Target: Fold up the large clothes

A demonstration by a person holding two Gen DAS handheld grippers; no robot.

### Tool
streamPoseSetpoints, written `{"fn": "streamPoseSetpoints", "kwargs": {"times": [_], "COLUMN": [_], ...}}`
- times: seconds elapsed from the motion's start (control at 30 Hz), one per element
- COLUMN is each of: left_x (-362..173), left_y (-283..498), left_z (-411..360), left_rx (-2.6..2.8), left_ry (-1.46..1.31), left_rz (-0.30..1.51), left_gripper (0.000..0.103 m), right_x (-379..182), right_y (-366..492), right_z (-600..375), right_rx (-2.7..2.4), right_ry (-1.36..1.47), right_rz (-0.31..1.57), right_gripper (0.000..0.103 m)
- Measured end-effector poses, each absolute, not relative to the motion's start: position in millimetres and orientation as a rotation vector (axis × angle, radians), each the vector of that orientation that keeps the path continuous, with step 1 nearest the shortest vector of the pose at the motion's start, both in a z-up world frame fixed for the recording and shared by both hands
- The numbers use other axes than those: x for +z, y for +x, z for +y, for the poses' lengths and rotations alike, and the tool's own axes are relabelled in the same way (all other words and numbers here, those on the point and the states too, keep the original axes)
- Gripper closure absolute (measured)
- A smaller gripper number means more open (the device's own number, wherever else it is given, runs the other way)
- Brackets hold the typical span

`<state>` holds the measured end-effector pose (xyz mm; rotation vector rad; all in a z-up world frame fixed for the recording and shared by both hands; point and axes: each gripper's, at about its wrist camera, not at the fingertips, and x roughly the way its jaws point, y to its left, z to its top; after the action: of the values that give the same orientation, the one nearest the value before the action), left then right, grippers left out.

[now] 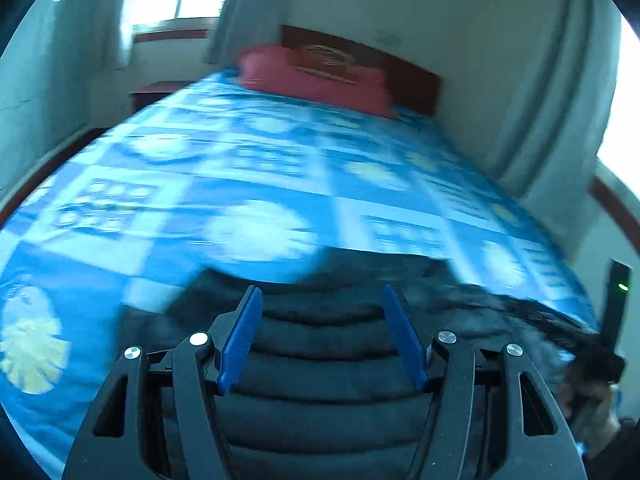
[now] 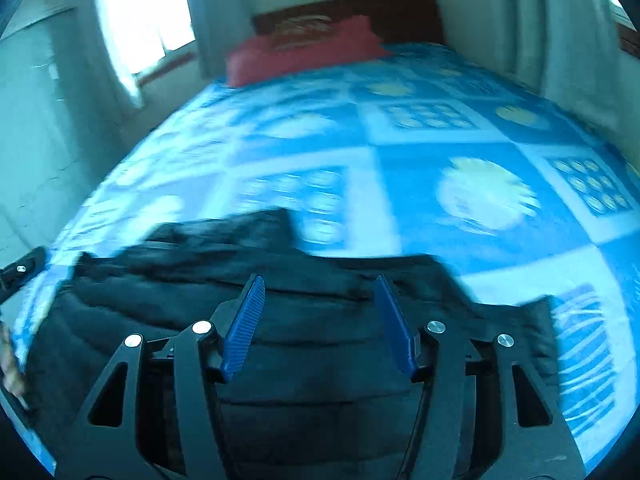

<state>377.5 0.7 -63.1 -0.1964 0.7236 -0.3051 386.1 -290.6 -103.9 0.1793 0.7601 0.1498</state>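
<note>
Over a black quilted jacket (image 1: 328,368) spread on a blue patterned bedsheet (image 1: 248,176) (frames blurred), the left gripper (image 1: 322,300) and right gripper (image 2: 318,288) hover with fingers apart, holding nothing.

Bedroom in a home. Bed (image 1: 256,168) fills most of both views, w/ blue-and-white patterned bedspread (image 2: 420,168), red pillow (image 1: 316,80) at the far end against a dark wood headboard (image 2: 392,12). Bright window (image 2: 136,20) w/ pale curtains (image 1: 560,92) on the side wall; plain light walls. Small dark wood nightstand (image 1: 154,94) beside the bed.
</note>
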Motion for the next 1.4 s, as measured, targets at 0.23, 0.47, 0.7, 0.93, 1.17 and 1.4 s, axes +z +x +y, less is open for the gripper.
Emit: {"fn": "streamPoseSetpoints", "kwargs": {"times": [0.23,0.47,0.7,0.93,1.17,1.4], "left_x": [-118.4,-149.8,-136.6,-94.9,-83.5,-95.4], "left_y": [394.0,414.2,400.6,346.5,273.8,200.0], "left_z": [-56.9,-62.1,-60.3,-20.2,31.1,107.3], "left_rx": [-0.339,-0.32,-0.308,-0.326,-0.235,-0.033], "left_ry": [-0.135,-0.116,-0.104,-0.226,-0.273,-0.433], "left_rz": [0.852,0.903,0.888,0.794,0.751,0.723], "left_gripper": [0.041,0.041,0.041,0.041,0.034,0.024], "right_x": [-140.5,-169.1,-146.4,-106.6,-107.2,-132.8], "right_y": [407.6,421.2,399.9,323.6,247.2,196.9], "right_z": [-234.3,-232.7,-242.7,-291.6,-348.0,-399.1], "right_rx": [0.188,0.176,0.163,0.115,-0.041,-0.151], "right_ry": [0.063,0.077,0.105,0.186,0.225,0.367], "right_rz": [0.855,0.901,0.845,0.763,0.751,0.774], "right_gripper": [0.046,0.043,0.043,0.04,0.032,0.026]}}
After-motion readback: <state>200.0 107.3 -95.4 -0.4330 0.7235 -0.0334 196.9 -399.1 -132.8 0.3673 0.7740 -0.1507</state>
